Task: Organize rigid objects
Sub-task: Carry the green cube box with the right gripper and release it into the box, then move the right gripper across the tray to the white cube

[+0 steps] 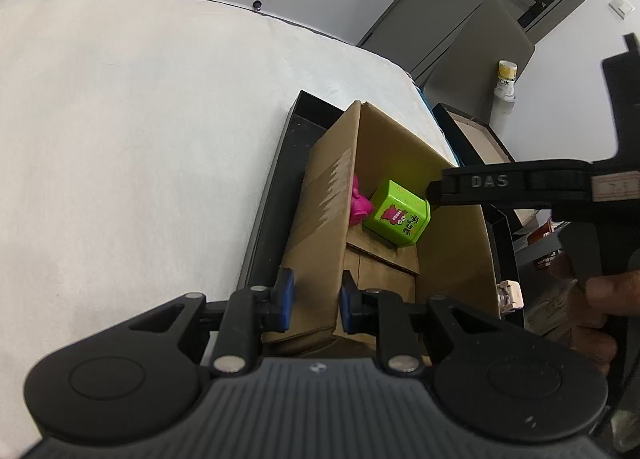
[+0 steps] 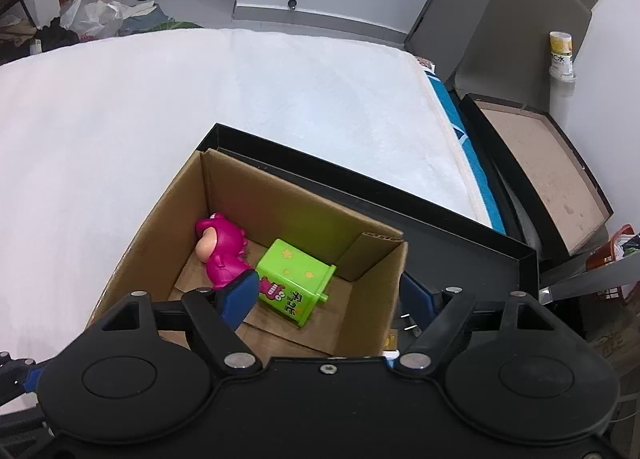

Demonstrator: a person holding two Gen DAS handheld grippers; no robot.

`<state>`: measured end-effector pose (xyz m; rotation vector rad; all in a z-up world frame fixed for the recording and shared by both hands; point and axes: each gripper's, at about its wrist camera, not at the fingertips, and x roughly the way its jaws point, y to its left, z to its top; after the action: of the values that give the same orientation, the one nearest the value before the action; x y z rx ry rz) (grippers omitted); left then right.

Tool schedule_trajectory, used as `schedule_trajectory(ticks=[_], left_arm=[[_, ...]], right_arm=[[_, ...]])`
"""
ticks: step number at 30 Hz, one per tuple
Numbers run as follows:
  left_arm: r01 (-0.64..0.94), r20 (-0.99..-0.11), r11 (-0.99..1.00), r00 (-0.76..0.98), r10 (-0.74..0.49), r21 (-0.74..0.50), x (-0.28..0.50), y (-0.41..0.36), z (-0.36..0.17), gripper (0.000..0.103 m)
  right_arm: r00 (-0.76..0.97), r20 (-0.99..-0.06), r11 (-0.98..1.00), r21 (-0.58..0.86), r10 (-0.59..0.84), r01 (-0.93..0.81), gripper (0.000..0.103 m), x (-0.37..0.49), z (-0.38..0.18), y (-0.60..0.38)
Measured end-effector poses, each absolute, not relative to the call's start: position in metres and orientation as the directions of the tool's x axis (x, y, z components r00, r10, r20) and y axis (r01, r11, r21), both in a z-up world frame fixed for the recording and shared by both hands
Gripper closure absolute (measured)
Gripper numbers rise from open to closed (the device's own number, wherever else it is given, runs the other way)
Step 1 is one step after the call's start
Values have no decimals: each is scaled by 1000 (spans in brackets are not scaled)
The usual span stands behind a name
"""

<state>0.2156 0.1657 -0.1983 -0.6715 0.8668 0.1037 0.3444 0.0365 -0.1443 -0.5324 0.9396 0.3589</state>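
An open cardboard box (image 2: 280, 203) stands inside a black tray (image 2: 460, 251) on a white padded surface. On the box floor lie a pink toy figure (image 2: 222, 255) and, next to it on its side, a green printed box (image 2: 296, 279). My left gripper (image 1: 316, 301) is shut on the near side wall of the cardboard box (image 1: 320, 199). My right gripper (image 2: 328, 295) hangs open over the box's near end, its blue pads apart and clear of the green box below. In the left wrist view one right finger (image 1: 500, 183) reaches over the green box (image 1: 400, 215).
The white surface (image 1: 140, 119) spreads wide to the left and beyond. A second black tray with a brown bottom (image 2: 540, 163) leans at the right, near a yellow-labelled bottle (image 2: 560, 55) and a red basket (image 2: 608, 259). A person's hand (image 1: 600, 299) holds the right gripper.
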Motion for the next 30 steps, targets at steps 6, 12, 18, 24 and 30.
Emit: schedule_trajectory(ticks=[6,12,18,24,30], left_arm=[[-349,-740,797,650,-174,-493,217,163,-198,82],[-349,-743,801,647,-170,-487,219,161,-197,82],[-361,-743,796,650,-159,-486,218,163,-197,82],[-363,-745,798,649,-153,-480,218,161,-196,82],[-362,-748,801,647,-152,-476,218,160,-196,82]], right_arm=[[517,-849,839,-204,106,-505,23,345,-133,22],[467,-869,851,-115,165,-513,23,339,-119,7],[444,-870,864,-43,214,-502,23,335,-102,-9],[433,-866,869,2,249,-495,23,329,-83,-25],[429,-862,877,36,270,-479,23,328,-71,-43]])
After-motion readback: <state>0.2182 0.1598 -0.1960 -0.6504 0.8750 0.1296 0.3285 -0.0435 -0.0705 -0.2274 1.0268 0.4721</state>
